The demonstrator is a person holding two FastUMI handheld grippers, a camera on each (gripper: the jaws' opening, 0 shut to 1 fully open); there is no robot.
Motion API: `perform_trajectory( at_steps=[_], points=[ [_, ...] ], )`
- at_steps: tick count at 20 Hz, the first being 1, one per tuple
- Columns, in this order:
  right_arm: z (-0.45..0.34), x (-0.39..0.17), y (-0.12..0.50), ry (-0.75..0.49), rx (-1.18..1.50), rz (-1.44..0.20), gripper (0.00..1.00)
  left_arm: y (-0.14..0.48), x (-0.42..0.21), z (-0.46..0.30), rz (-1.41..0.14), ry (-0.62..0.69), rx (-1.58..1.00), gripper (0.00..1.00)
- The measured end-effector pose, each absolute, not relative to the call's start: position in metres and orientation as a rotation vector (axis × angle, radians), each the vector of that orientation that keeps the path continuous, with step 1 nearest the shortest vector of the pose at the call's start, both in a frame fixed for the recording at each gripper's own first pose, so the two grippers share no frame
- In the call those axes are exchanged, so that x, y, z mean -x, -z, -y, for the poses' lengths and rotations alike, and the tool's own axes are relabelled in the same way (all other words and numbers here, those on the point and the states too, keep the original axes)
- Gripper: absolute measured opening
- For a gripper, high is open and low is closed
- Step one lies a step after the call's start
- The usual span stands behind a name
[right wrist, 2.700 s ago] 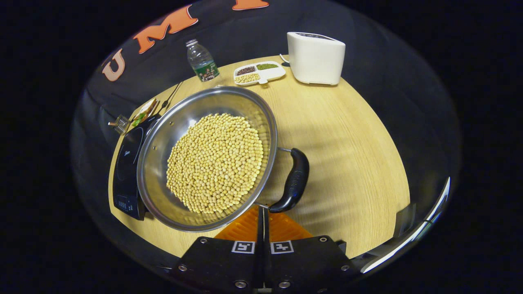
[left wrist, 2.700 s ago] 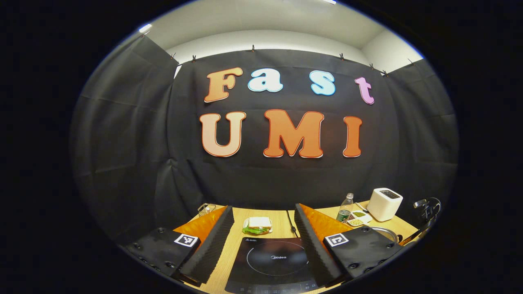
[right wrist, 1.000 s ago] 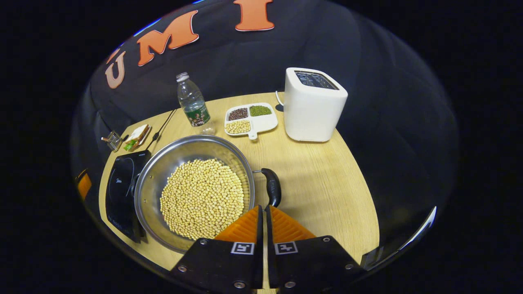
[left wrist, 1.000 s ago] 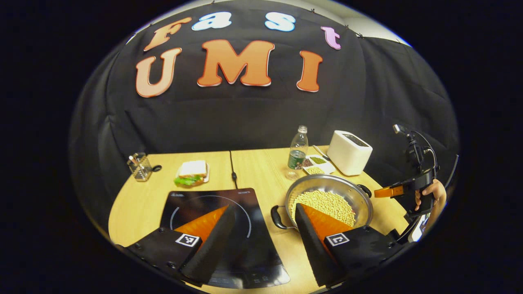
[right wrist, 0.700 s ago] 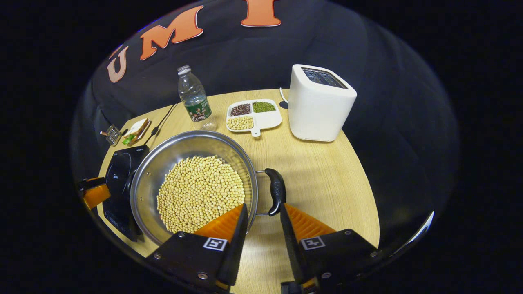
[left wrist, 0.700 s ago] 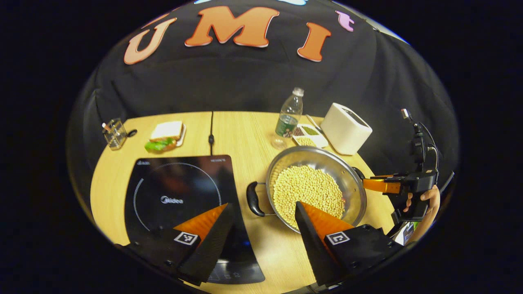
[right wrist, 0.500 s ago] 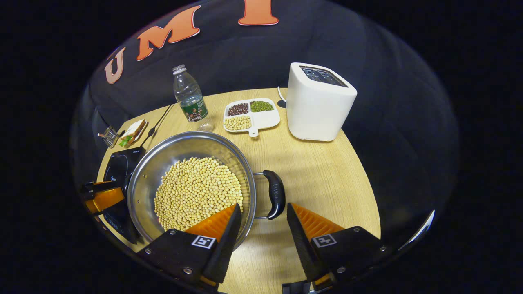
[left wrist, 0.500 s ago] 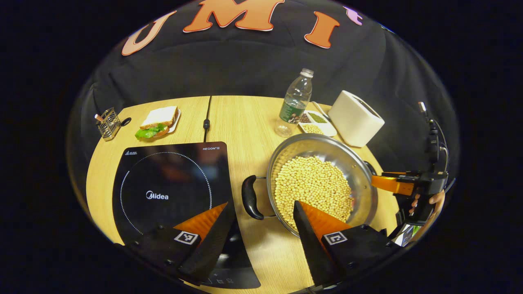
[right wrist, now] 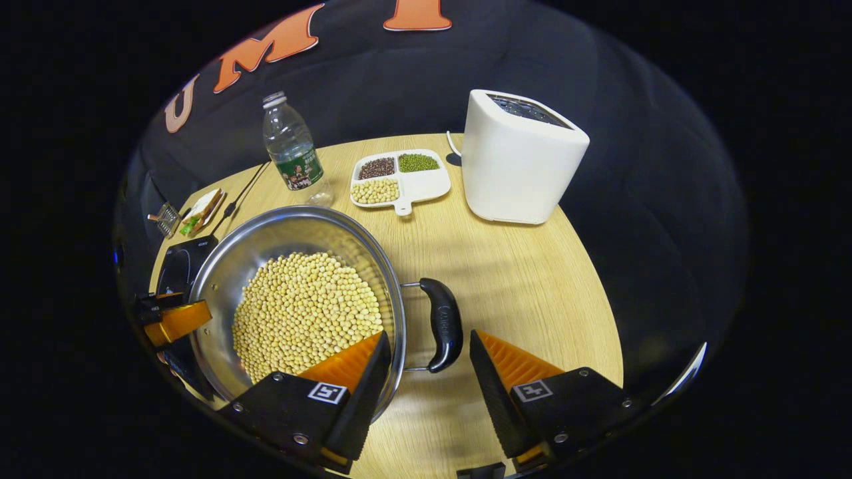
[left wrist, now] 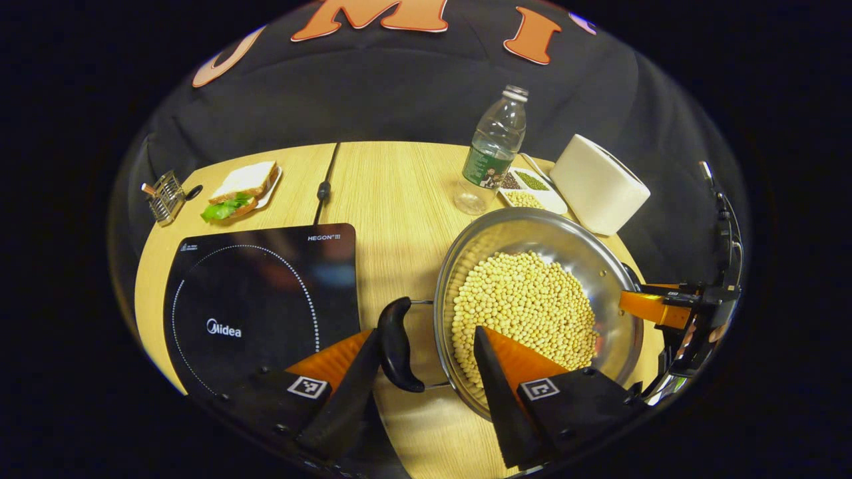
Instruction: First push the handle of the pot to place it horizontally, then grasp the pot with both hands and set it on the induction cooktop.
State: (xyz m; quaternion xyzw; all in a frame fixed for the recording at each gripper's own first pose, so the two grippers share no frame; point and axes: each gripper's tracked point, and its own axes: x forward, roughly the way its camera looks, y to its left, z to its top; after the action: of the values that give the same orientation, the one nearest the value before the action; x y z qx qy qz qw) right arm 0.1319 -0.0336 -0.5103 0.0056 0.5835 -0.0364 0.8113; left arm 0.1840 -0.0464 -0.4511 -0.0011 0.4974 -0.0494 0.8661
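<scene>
- Left gripper view: the left tongs [left wrist: 426, 362] stand open at 6 o'clock, empty, with one finger on each side of the pot's near handle [left wrist: 397, 344].
- The handle lies close against the inner edge of the left-hand finger; whether they touch cannot be told.
- The pot [left wrist: 602, 269], filled with soybeans [left wrist: 526, 306], rests on the surface [left wrist: 399, 193], just to the 3 o'clock side of the induction cooktop [left wrist: 253, 293].
- The pot is beside the cooktop, not on it.
- At 3 o'clock, the right tongs [left wrist: 655, 307] reach toward the pot's far rim.
- At 12 o'clock stand a water bottle [left wrist: 494, 150], a divided dish [left wrist: 532, 193] and a toaster [left wrist: 599, 183].
- At 10 o'clock lie a sandwich [left wrist: 241, 189] and a wire holder [left wrist: 162, 195].
- Right gripper view: the right tongs [right wrist: 426, 362] stand open at 6 o'clock, empty.
- The pot's second handle [right wrist: 442, 322] sits in the gap near the fingertips, clear of both.
- The pot [right wrist: 293, 229] occupies the 9 o'clock half, with the soybeans [right wrist: 303, 309] inside.
- At 9 o'clock, the left tongs [right wrist: 174, 319] appear at the pot's far rim.
- The toaster [right wrist: 519, 159], divided dish [right wrist: 399, 176] and water bottle [right wrist: 289, 150] stand at 12 o'clock.
</scene>
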Motion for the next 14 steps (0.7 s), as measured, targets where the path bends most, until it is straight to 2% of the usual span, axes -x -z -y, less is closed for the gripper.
perform_trajectory(
  at_steps=[3,4,6,7,11,13,14],
  points=[
    [0.033,-0.132,0.516,0.089,0.02,-1.25,0.76,0.453,-0.191,0.051,-1.006,0.11,0.004,0.87],
    [0.029,-0.133,0.519,0.094,0.019,-1.249,0.76,0.455,-0.195,0.054,-0.992,0.116,0.006,0.93],
    [0.023,-0.133,0.524,0.109,0.018,-1.252,0.72,0.46,-0.199,0.055,-0.964,0.09,-0.001,0.91],
    [0.022,-0.131,0.527,0.112,0.024,-1.253,0.77,0.464,-0.202,0.056,-0.959,0.084,-0.01,0.84],
    [0.025,-0.131,0.526,0.111,0.022,-1.241,0.71,0.48,-0.212,0.046,-0.91,0.037,-0.103,0.83],
    [0.024,-0.13,0.523,0.104,0.027,-1.23,0.69,0.48,-0.215,0.046,-0.882,0.015,-0.107,0.77],
    [0.023,-0.129,0.523,0.102,0.031,-1.224,0.67,0.481,-0.219,0.046,-0.866,0.014,-0.105,0.77]
  ],
)
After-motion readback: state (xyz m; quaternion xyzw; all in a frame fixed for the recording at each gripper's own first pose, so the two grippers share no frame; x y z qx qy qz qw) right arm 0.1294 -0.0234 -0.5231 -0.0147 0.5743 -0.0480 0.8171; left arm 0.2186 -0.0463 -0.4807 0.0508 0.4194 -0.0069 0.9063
